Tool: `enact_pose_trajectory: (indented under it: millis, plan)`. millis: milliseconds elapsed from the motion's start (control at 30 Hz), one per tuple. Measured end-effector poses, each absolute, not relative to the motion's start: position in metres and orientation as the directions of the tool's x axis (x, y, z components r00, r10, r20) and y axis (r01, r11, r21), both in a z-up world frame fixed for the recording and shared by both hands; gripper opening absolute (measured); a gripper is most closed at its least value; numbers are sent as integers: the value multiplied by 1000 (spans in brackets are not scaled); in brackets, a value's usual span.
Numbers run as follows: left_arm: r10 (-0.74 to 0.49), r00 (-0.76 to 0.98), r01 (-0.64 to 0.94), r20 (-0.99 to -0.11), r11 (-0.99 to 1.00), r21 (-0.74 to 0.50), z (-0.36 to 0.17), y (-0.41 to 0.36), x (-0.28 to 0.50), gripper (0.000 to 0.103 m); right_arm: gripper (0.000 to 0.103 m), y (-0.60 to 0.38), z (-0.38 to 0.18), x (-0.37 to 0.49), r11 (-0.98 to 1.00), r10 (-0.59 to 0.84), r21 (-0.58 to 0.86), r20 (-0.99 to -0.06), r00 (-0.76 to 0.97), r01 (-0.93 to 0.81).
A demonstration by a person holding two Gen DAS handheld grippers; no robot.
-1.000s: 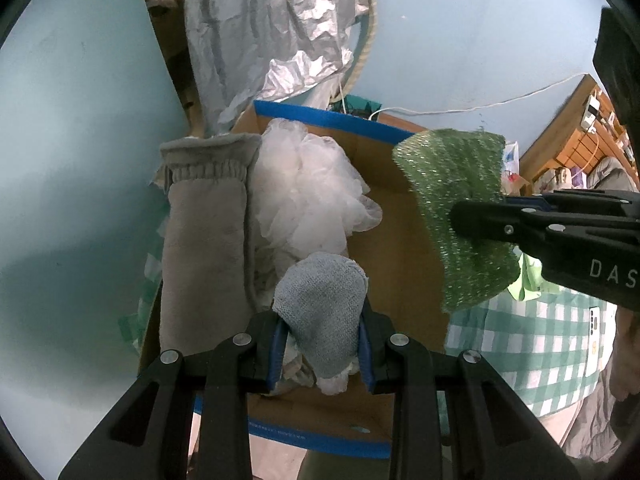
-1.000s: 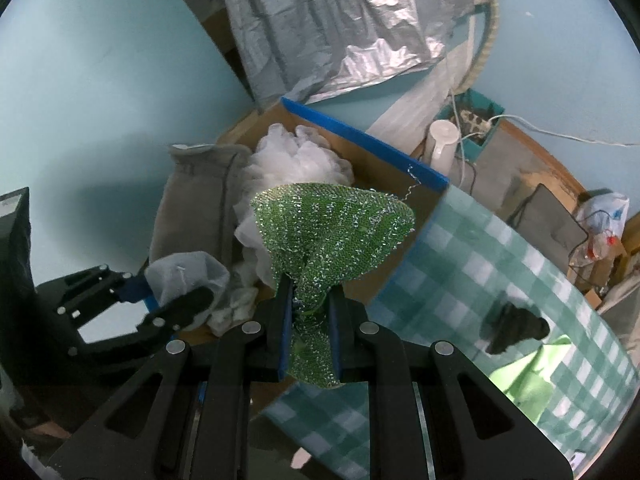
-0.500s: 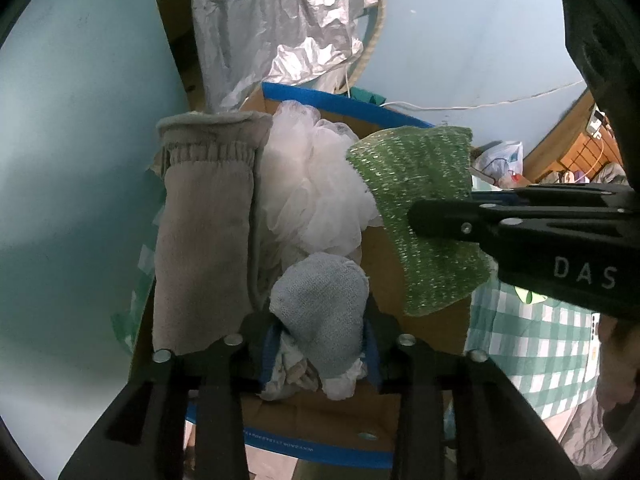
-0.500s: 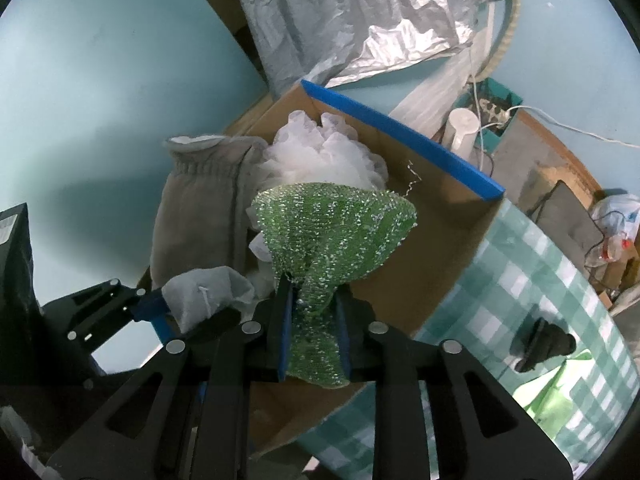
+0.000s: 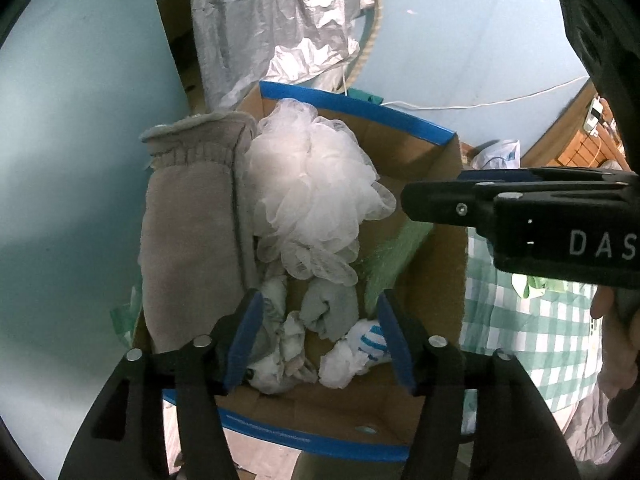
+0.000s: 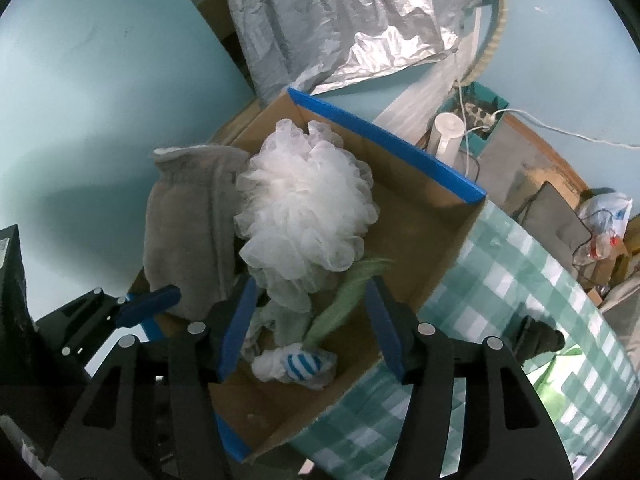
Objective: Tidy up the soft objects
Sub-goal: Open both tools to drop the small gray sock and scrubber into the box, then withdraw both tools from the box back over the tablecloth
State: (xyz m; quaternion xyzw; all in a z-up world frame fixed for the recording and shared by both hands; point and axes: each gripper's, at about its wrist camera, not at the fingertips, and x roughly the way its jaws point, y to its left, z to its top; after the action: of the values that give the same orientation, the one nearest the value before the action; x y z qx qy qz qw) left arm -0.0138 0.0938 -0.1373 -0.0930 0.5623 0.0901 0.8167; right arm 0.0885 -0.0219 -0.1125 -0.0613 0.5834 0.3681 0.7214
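A cardboard box with blue-taped rims (image 5: pixel 424 160) (image 6: pixel 432 220) holds soft things: a white mesh bath pouf (image 5: pixel 312 196) (image 6: pixel 300 216), a grey mitt (image 5: pixel 192 232) (image 6: pixel 188 236) draped over its left wall, a grey sock (image 5: pixel 332 308), white rags (image 5: pixel 280 352), a blue-striped white sock (image 5: pixel 360 348) (image 6: pixel 300 364) and the green sparkly cloth (image 5: pixel 392 260) (image 6: pixel 344 300), blurred, inside the box. My left gripper (image 5: pixel 320 344) is open and empty above the box. My right gripper (image 6: pixel 308 332) is open and empty above the box; its side shows in the left wrist view (image 5: pixel 500 216).
A green-checked tablecloth (image 6: pixel 520 300) (image 5: pixel 532 320) lies right of the box with a dark object (image 6: pixel 536 340) on it. Crumpled silver foil (image 6: pixel 340 20) hangs behind. A white bottle (image 6: pixel 448 136) and cables stand beyond the box. Light blue walls surround.
Both grippers opened. The grey sock dropped from the left gripper into the box, and the green cloth dropped from the right gripper into the box.
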Motion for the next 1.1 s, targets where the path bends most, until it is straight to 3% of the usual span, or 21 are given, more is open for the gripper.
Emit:
enact_pose_trajectory:
  millis: [1100]
  plan:
    - [22,418,-139,-908,989,-40,-98,33,6,68,65,-129,-87,99,831,414,291,-893,176,-475]
